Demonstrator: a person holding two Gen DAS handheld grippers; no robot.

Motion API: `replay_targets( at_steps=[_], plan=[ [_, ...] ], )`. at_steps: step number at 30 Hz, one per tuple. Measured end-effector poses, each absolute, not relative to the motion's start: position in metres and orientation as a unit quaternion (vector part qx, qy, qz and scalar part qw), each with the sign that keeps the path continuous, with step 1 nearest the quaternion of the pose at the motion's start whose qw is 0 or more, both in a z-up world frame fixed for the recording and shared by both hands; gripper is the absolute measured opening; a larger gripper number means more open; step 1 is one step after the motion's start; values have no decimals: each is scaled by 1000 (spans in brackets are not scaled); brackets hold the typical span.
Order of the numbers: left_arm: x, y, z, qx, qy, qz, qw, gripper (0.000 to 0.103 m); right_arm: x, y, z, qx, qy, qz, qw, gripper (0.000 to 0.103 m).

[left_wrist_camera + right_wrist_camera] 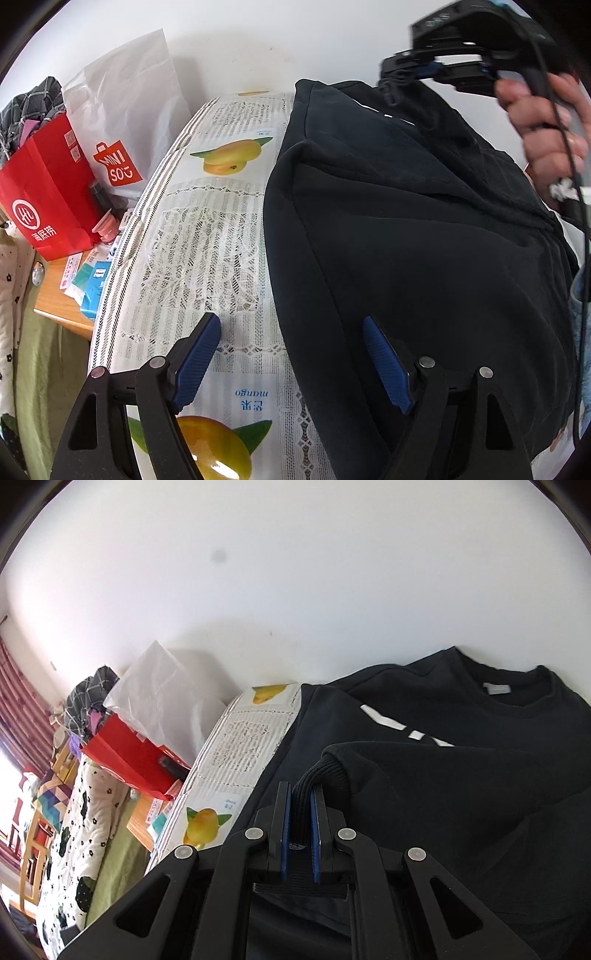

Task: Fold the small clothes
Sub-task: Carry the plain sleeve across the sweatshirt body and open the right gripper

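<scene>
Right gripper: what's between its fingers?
The black sweatshirt's ribbed cuff, pinched in the right gripper; clearest in the right wrist view.

I'm looking at a lived-in home bedroom: a white quilt with black flowers (79, 823) draped at left, striped red curtains (22, 686) by a bright window, and red (44, 192) and white paper shopping bags (125, 122) crowding a wooden side table (61, 306).

I see bright, even daylight in both views. The window (7, 775) at far left is overexposed. The black sweatshirt (406, 240) loses fold detail in shadow. Fisheye distortion bends the edges, and dark vignetting fills the corners. Focus is sharp.
</scene>
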State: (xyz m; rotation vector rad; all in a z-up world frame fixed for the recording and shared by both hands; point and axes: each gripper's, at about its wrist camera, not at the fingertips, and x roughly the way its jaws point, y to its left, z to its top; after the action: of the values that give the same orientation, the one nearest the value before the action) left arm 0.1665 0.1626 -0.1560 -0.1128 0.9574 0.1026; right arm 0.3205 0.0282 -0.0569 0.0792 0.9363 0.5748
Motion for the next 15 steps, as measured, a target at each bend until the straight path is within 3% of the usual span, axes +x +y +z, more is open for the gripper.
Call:
replay_targets(
  at_steps=[7,15],
  plan=[
    [167,163,-156,-52,460,44,885,80,340,50,-93,54,481,299,822,19],
    [165,163,-155,-55,457,43,886,80,328,23,-106,-36,453,249,855,25]
  ],
)
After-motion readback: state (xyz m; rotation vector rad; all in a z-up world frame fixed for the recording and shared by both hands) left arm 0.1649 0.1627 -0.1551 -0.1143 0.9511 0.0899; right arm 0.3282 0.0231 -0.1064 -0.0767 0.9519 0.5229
